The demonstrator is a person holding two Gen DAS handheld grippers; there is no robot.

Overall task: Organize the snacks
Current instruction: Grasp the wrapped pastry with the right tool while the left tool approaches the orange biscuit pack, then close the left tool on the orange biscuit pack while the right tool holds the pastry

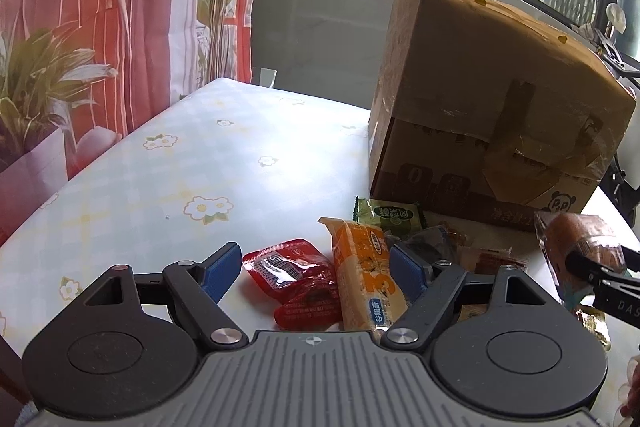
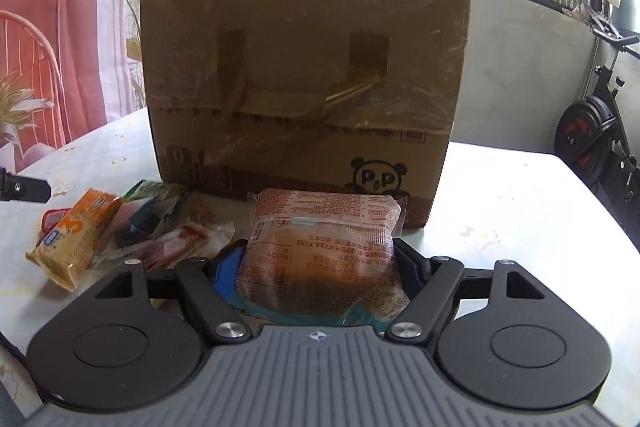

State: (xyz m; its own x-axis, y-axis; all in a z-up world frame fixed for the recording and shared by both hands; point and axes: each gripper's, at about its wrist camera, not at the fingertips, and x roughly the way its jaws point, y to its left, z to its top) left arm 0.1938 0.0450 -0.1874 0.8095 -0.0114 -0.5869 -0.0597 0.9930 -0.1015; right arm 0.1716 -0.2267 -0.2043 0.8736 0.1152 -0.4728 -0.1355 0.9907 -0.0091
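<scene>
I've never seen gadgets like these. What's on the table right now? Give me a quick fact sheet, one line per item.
Surface: table under a flowered cloth
Big item: cardboard box, closed and taped, at the back
Loose snacks: red packet, orange bar, green packet, all in front of the box
Left gripper: jaws open over the red packet and orange bar, gripping nothing
Right gripper: jaws closed on a wrapped cake
</scene>
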